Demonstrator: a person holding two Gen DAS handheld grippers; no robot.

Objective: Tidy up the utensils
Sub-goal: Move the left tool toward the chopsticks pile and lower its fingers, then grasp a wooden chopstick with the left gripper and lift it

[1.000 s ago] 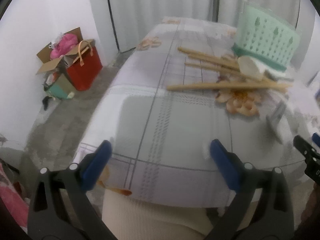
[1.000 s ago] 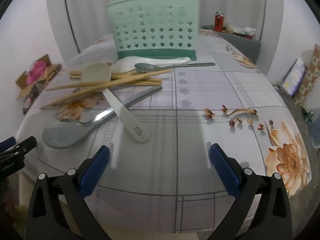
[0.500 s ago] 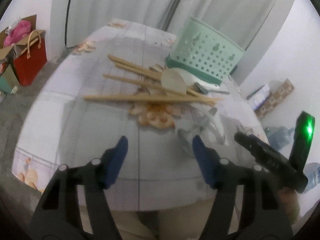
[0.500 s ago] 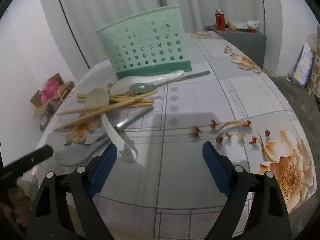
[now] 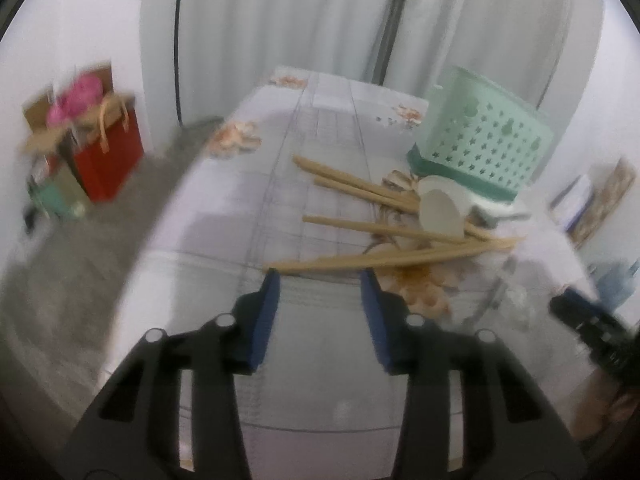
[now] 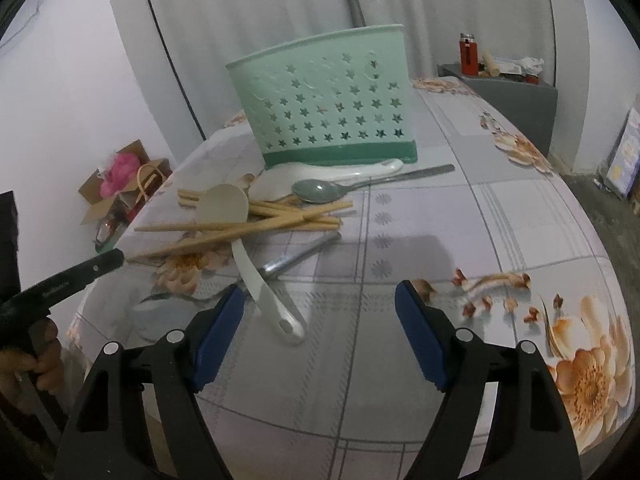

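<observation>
A mint green utensil holder [image 6: 326, 100] [image 5: 484, 140] with star holes stands upright on the flowered tablecloth. In front of it lie several wooden chopsticks [image 6: 248, 220] [image 5: 380, 256], a cream ladle [image 6: 256, 276] [image 5: 440, 210], a white spoon [image 6: 332, 170] and two metal spoons [image 6: 320, 190]. My left gripper [image 5: 320, 280] hovers just short of the nearest chopsticks; its jaws are closing with nothing between them. My right gripper [image 6: 320, 300] hangs over the ladle's handle end, jaws wide and closing, pads clear of it. The left tool's finger [image 6: 76, 276] shows at the right wrist view's left edge.
A red bag [image 5: 108, 156] and a cardboard box [image 6: 116, 188] with pink cloth sit on the floor left of the table [image 6: 500, 216]. A grey cabinet [image 6: 516, 92] with a red can stands behind on the right. White curtains hang at the back.
Both grippers' jaws have narrowed, the left far more. The left gripper swung toward the chopsticks and closer to them. The right gripper drew nearer the ladle handle.
</observation>
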